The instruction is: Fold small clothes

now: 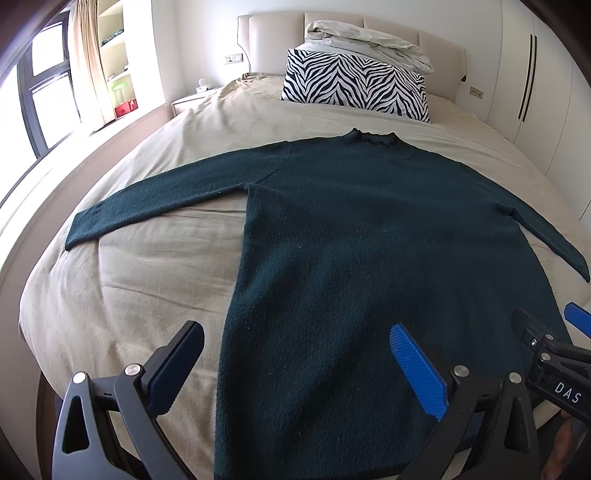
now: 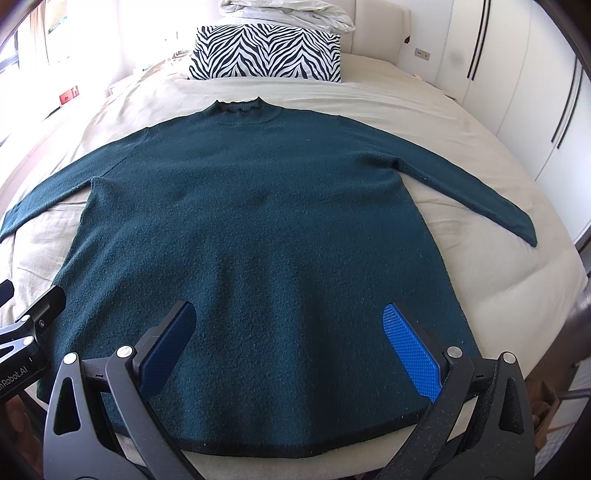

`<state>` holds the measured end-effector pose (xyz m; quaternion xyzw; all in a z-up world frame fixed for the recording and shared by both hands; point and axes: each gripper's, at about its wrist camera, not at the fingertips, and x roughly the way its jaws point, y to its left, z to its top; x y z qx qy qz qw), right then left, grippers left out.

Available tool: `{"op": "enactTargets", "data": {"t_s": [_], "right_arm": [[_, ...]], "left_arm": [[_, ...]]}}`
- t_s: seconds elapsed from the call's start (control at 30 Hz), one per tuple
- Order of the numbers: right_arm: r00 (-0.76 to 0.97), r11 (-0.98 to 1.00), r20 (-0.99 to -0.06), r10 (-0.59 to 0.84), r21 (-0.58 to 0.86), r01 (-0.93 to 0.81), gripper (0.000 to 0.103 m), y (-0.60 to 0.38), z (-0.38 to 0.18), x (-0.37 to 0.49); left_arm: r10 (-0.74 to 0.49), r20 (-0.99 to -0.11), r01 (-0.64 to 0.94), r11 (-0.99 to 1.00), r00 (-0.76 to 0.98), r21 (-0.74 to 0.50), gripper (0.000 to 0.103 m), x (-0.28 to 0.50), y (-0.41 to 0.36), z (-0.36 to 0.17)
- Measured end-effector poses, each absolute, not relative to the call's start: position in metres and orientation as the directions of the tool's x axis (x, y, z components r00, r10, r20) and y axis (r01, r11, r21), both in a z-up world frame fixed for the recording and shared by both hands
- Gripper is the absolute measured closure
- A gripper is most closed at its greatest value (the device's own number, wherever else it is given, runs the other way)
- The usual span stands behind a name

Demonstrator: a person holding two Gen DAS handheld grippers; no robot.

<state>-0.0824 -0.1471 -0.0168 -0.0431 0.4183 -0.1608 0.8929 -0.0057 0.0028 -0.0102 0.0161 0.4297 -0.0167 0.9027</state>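
- Sweater [image 2: 258, 229], dark green, spread flat and face up on bed [image 2: 480, 295]; collar [image 2: 238, 105] toward headboard, hem [image 2: 280, 448] at near edge of mattress.
- Both sleeves stretched outward: left sleeve [image 1: 147, 210] angled toward left side of bed, right sleeve [image 2: 472, 195] toward wardrobe side.
- Hem edged in black trim, lying on beige sheet [image 1: 129, 295], just short of the bed's foot edge.
- Left gripper [image 1: 295, 365] spread wide, nothing between the fingers; poised above lower left part of sweater, one finger [image 1: 181, 354] over bare sheet, other finger [image 1: 417, 369] over the knit. Contact with fabric cannot be told.
- Right gripper [image 2: 288, 347] likewise spread wide, empty; both blue pads [image 2: 410, 350] over lower body of sweater, above hem.
- Right gripper also visible at right margin of left wrist view, just beside left gripper.
- Zebra pillow [image 2: 266, 51] upright at head of bed, well apart from collar; folded pale duvet [image 1: 369, 40] stacked behind it against headboard [image 1: 266, 33].
- White wardrobe [image 2: 517, 74] along right side; window [image 1: 40, 85] with curtain at left.
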Motion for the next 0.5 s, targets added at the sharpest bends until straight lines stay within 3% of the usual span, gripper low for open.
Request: {"op": "enactTargets", "data": {"t_s": [0.5], "right_arm": [[0.596,0.945,-0.735,-0.323,-0.21,0.252,0.0,-0.1484,-0.0182,-0.0836]], "left_arm": [[-0.016,-0.777,0.043,0.999,0.629,0.014,0.0,-0.0054,0.0027,-0.0101]]}}
